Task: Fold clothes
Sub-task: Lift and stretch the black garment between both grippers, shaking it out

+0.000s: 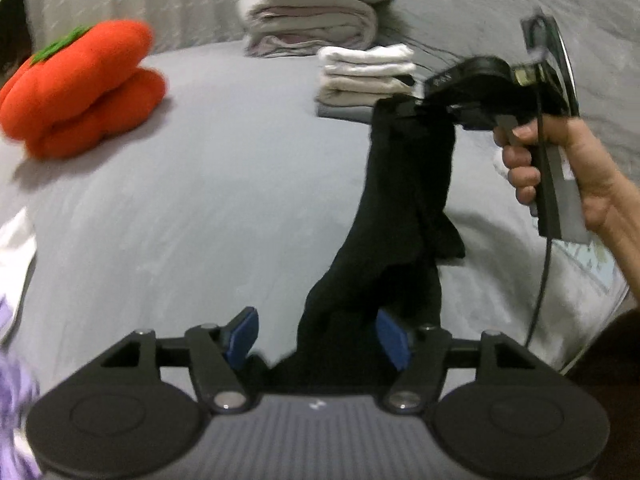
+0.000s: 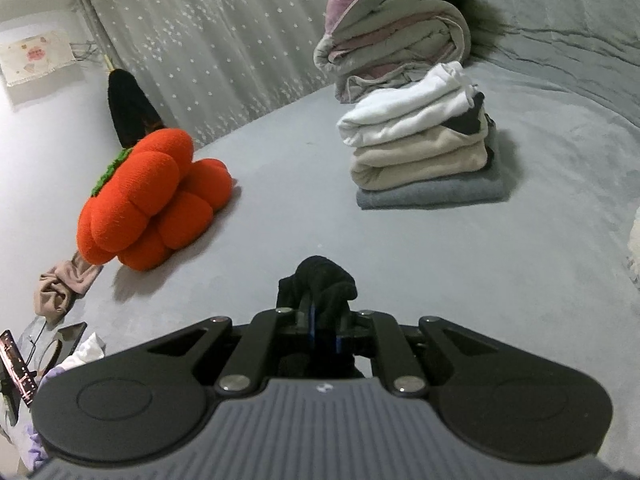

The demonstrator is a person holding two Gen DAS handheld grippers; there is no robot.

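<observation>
Garment (image 1: 400,216), black and narrow, hangs above the bed (image 1: 200,200), in front of the folded stack (image 1: 366,76). Its long axis runs steeply up from the left tongs (image 1: 320,338) to the right tongs (image 1: 416,110), nearer the stack. The right tongs are clamped on its top end, likely to let the cloth hang straight before folding. The left tongs stand wide apart around the lower end, gripping nothing; the cloth lies against one blue pad (image 1: 394,336). A loose flap juts away from the pumpkin cushion (image 1: 84,88) side.
</observation>
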